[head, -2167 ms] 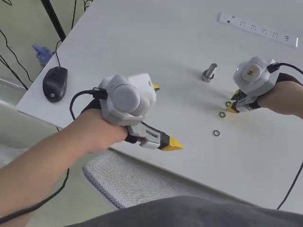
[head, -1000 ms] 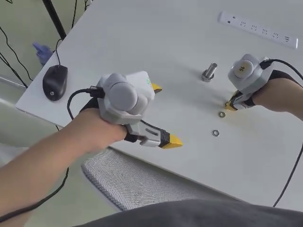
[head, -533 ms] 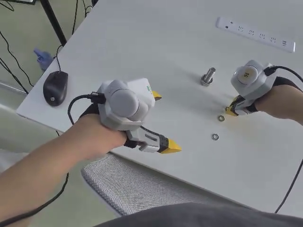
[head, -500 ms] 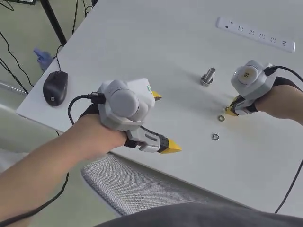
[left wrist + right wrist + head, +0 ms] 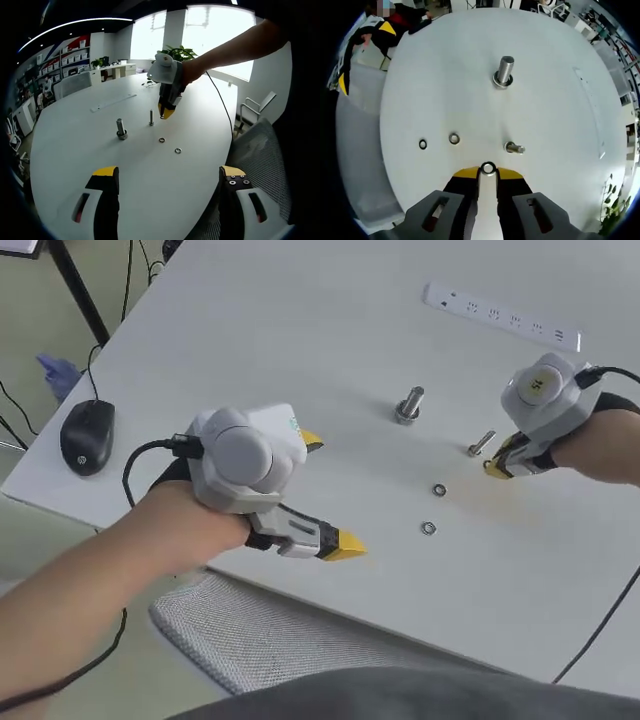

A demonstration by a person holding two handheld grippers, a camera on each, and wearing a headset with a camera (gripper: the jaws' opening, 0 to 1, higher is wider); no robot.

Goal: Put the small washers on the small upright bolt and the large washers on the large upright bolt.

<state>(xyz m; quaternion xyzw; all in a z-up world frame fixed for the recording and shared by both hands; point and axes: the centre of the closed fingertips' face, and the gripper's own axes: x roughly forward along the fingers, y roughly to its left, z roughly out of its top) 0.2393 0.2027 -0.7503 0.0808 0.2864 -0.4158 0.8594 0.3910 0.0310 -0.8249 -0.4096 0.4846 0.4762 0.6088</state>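
Note:
The large bolt (image 5: 408,405) stands upright mid-table with a washer (image 5: 502,80) around its base. The small bolt (image 5: 480,444) stands to its right, just beside my right gripper (image 5: 495,466). That gripper (image 5: 488,173) is shut on a washer (image 5: 489,163) held at its yellow tips, a little short of the small bolt (image 5: 514,148). Two loose washers (image 5: 439,490) (image 5: 428,529) lie flat on the table in front of the bolts. My left gripper (image 5: 328,493) hovers open and holds nothing near the front edge; its own view faces the bolts (image 5: 120,129) (image 5: 151,117).
A white power strip (image 5: 500,315) lies at the back of the white table (image 5: 250,330). A black mouse (image 5: 86,437) sits at the left edge. A grey mesh chair (image 5: 250,625) stands below the front edge.
The right gripper has come up off the table with one washer pinched in its tips, and two washers remain where three lay. The small bolt now shows beside it. The head camera has shifted.

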